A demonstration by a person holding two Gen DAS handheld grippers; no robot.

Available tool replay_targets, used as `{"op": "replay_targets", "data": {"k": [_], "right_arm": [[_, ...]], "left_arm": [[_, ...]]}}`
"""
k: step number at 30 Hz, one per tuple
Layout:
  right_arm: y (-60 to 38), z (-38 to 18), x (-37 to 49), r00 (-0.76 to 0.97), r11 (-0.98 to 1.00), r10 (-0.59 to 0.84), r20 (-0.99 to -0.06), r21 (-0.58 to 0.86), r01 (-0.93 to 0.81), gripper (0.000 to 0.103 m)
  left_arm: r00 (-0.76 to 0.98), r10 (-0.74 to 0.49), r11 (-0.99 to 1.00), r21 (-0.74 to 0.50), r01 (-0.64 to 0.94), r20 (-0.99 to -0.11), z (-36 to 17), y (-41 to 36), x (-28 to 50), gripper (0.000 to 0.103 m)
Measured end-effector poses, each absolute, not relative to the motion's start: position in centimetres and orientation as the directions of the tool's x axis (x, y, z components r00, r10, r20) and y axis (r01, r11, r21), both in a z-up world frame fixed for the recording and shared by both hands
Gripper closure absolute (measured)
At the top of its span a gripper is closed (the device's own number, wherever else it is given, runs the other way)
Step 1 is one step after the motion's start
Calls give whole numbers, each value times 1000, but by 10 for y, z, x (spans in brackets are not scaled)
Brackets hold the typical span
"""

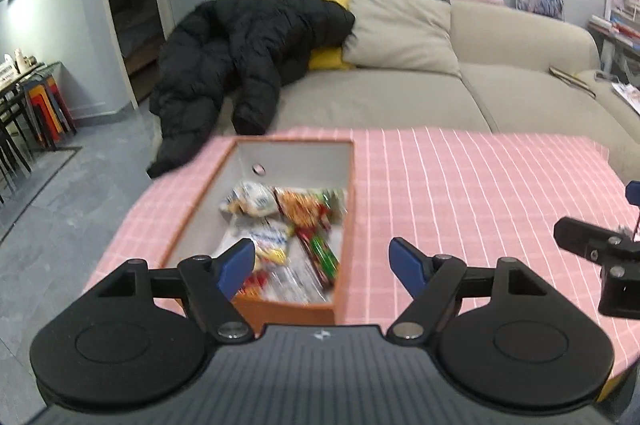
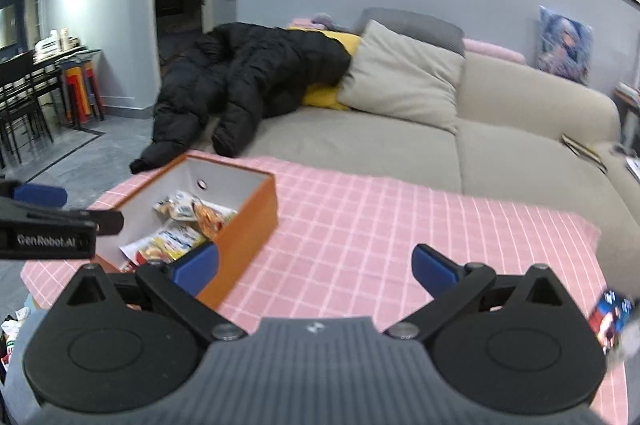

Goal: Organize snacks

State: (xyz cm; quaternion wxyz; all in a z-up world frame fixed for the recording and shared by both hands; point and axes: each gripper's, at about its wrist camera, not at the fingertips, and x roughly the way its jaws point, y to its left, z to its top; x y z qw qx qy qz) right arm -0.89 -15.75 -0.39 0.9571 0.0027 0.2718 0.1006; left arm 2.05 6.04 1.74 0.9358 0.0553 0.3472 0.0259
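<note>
An orange box (image 1: 344, 225) (image 2: 256, 221) with a white inside stands on the pink checked tablecloth (image 1: 460, 193) (image 2: 360, 225). Several snack packets (image 1: 280, 225) (image 2: 188, 221) lie inside it. My left gripper (image 1: 324, 265) hovers over the box's near end, open, with nothing between its blue pads. My right gripper (image 2: 316, 267) is open and empty too, over the cloth just right of the box. A blue and red snack packet (image 2: 610, 317) lies at the table's near right edge in the right wrist view. Each gripper shows at the edge of the other's view.
A beige sofa (image 1: 440, 97) (image 2: 440, 141) runs behind the table, with a black puffer jacket (image 1: 240, 65) (image 2: 240, 81) and cushions on it. Grey floor, a dark doorway and dining chairs (image 2: 20, 97) lie to the left.
</note>
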Motion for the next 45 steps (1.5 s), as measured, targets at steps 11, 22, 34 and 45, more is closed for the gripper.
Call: {"op": "replay_targets", "data": {"k": [11, 22, 34, 45], "right_arm": [[-167, -34, -18, 834, 991, 131, -535, 80, -105, 4], [-171, -33, -17, 841, 992, 126, -525, 85, -95, 4], [-170, -32, -18, 843, 992, 127, -523, 81, -99, 4], [-169, -31, -17, 841, 991, 130, -525, 82, -102, 4]], "left_arm": [[725, 81, 993, 120, 2, -684, -8, 36, 10, 13], [725, 61, 993, 113, 23, -686, -7, 29, 9, 13], [727, 56, 994, 109, 26, -685, -5, 29, 9, 13], [726, 57, 994, 110, 25, -685, -5, 29, 8, 13]]}}
